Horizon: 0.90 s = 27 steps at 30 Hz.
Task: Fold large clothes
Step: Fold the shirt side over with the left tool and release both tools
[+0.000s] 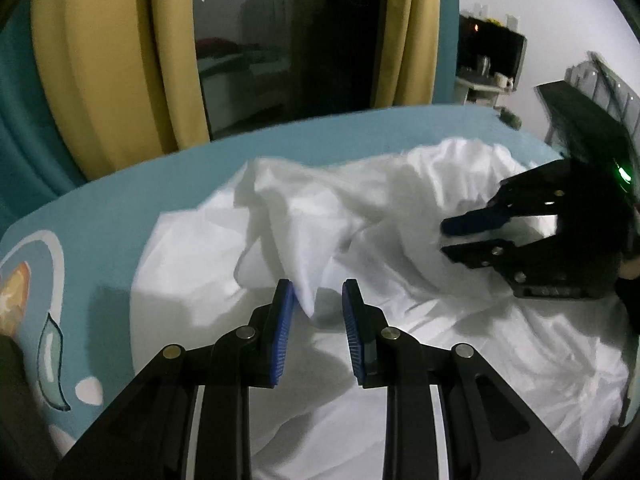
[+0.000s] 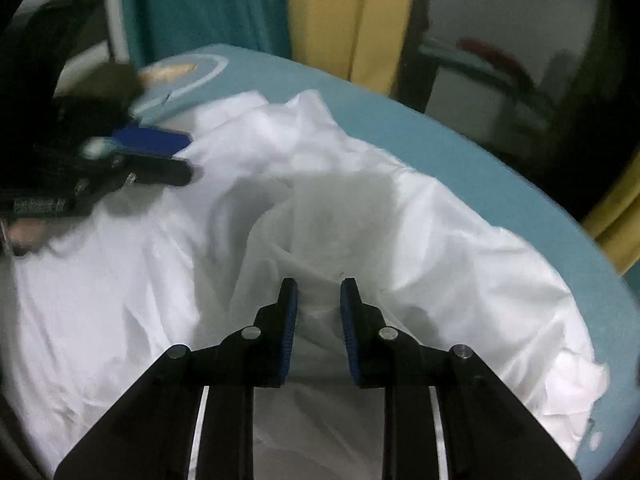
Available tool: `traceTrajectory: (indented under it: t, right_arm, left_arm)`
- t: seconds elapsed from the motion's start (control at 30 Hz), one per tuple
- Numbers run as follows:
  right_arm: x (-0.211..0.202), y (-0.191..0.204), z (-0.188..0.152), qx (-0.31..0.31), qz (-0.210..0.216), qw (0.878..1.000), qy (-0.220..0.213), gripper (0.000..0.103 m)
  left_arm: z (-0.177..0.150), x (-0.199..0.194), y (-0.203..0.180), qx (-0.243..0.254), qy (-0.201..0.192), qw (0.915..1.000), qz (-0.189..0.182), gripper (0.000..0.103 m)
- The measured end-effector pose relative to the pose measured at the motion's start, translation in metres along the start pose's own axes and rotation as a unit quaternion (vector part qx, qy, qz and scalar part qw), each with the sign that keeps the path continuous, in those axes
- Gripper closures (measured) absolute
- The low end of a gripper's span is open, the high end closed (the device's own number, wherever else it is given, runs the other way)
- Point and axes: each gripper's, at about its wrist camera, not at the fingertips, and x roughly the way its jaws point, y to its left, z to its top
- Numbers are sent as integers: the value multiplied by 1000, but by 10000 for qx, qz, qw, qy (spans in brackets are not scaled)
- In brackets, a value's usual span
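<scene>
Both grippers poised over a crumpled white garment, nothing gripped yet.

The white garment (image 1: 360, 240) lies bunched across the centre of the blue bed (image 1: 120, 200), creased and unfolded. The left gripper (image 1: 318, 300), at lower centre of its view, stands moderately wide with a raised fold tip between its pads, probably lining up a pinch. The right gripper (image 2: 318, 300) is likewise parted, hovering over cloth, seemingly seeking an edge to spread it.

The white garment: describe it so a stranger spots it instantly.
Find the teal bed sheet in front of the yellow curtains. Heaped on it lies the crumpled white cloth garment, the only white fabric there, rumpled into peaks where the sheet lies flat.
</scene>
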Motion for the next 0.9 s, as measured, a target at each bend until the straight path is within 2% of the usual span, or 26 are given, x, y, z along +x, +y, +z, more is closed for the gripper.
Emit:
traceTrajectory:
  t: [0.1, 0.2, 0.27, 0.37, 0.53, 0.7, 0.9]
  right_arm:
    - [-4, 4, -4, -3, -70, 10000, 46, 77]
    - [-14, 2, -8, 27, -114, 9998, 168, 69]
    - [-29, 7, -16, -94, -372, 9991, 166, 62]
    - [-48, 9, -30, -79, -544, 9984, 136, 50]
    - [-76, 11, -53, 218, -687, 9973, 107, 46]
    - [-110, 7, -81, 697, -927, 9932, -48, 45]
    - [-144, -12, -116, 1434, -1337, 9805, -134, 40]
  left_arm:
    - [-4, 3, 0, -28, 99, 9999, 34, 76]
    - [-8, -4, 0, -113, 48, 9999, 10, 76]
    - [-12, -15, 1, -165, -38, 9999, 16, 76]
    - [-19, -29, 4, -264, -142, 9995, 93, 76]
    - [-37, -64, 13, -575, -396, 9971, 300, 75]
    - [-73, -109, 33, -1108, -637, 9892, 714, 72]
    - [-130, -160, 59, -1862, -707, 9721, 1241, 61]
